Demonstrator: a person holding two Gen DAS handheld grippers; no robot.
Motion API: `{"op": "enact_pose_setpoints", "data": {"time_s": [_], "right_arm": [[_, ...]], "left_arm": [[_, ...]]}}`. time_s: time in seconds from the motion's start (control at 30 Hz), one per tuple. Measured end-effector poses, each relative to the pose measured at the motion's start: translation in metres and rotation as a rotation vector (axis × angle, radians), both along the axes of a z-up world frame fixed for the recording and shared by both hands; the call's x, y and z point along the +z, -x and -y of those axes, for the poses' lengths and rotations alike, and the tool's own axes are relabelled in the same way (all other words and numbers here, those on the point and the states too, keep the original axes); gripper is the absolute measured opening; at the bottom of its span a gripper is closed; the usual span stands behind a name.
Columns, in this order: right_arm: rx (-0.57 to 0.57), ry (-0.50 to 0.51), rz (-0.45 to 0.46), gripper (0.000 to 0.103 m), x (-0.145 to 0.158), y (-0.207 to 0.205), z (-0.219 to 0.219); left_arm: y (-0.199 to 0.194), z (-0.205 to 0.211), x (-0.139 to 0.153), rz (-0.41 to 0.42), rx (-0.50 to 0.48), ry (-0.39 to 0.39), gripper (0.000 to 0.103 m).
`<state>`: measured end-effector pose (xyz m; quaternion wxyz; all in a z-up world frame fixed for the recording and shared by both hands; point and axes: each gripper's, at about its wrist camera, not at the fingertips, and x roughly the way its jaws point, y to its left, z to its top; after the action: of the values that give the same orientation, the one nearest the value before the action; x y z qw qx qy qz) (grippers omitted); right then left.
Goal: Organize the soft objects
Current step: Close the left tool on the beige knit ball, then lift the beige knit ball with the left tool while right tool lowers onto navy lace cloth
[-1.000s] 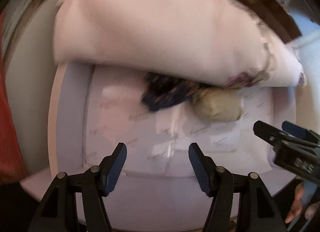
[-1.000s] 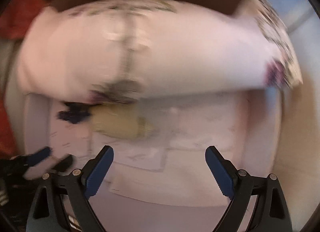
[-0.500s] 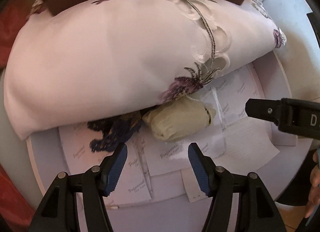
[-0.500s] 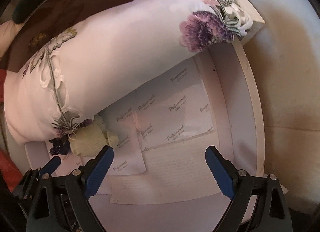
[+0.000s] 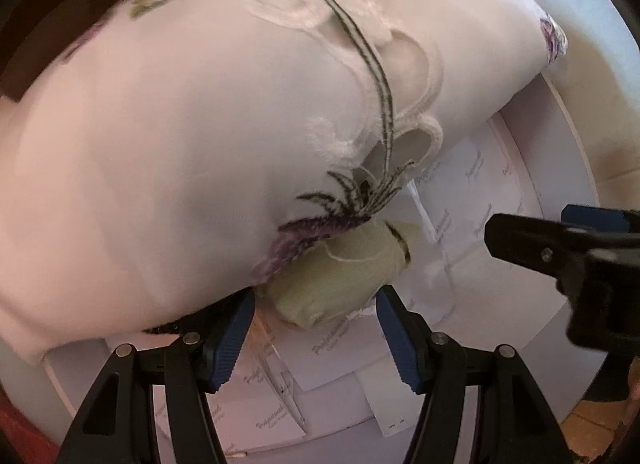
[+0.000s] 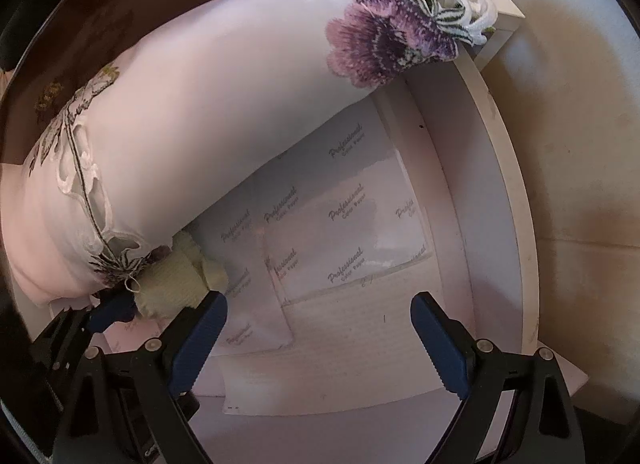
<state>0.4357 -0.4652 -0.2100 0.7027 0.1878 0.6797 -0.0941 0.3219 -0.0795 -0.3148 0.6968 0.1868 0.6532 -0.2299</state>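
Left hand-held gripper point(image 5: 314, 338) pointing down, jaws straddling green cloth bundle point(image 5: 340, 280)

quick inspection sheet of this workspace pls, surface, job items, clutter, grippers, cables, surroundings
surface: white tray lined with overlapping printed paper sheets.
job's things: large pale embroidered pillow lying over the tray's far side; pale green cloth bundle partly tucked under its edge; a dark fabric barely shows under the pillow.
clutter: nothing seen.
grippers: left gripper open, the bundle between its pads, no squeeze visible; right gripper open over bare paper.
cables: nothing seen.
surroundings: dark brown board behind the pillow; beige floor beside the tray.
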Motion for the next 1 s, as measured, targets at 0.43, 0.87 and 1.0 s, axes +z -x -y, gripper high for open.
{"op": "enact_pose_setpoints", "data": {"time_s": [0.43,0.87,1.0], "right_arm": [[-0.006,0.015,-0.004,0.094,-0.006,-0.005,0.001],[0.047,0.001,-0.009,0.093,-0.013,-0.007,-0.014],[0.052,-0.001,-0.020,0.093,-0.017,-0.003,-0.015]], "left_arm": [[-0.009,-0.038,0.002,-0.139,0.116,0.131,0.027],[-0.010,-0.092,0.006,-0.228,0.312,0.017,0.031],[-0.002,-0.085,0.013,-0.196,0.258,0.030,0.053]]}}
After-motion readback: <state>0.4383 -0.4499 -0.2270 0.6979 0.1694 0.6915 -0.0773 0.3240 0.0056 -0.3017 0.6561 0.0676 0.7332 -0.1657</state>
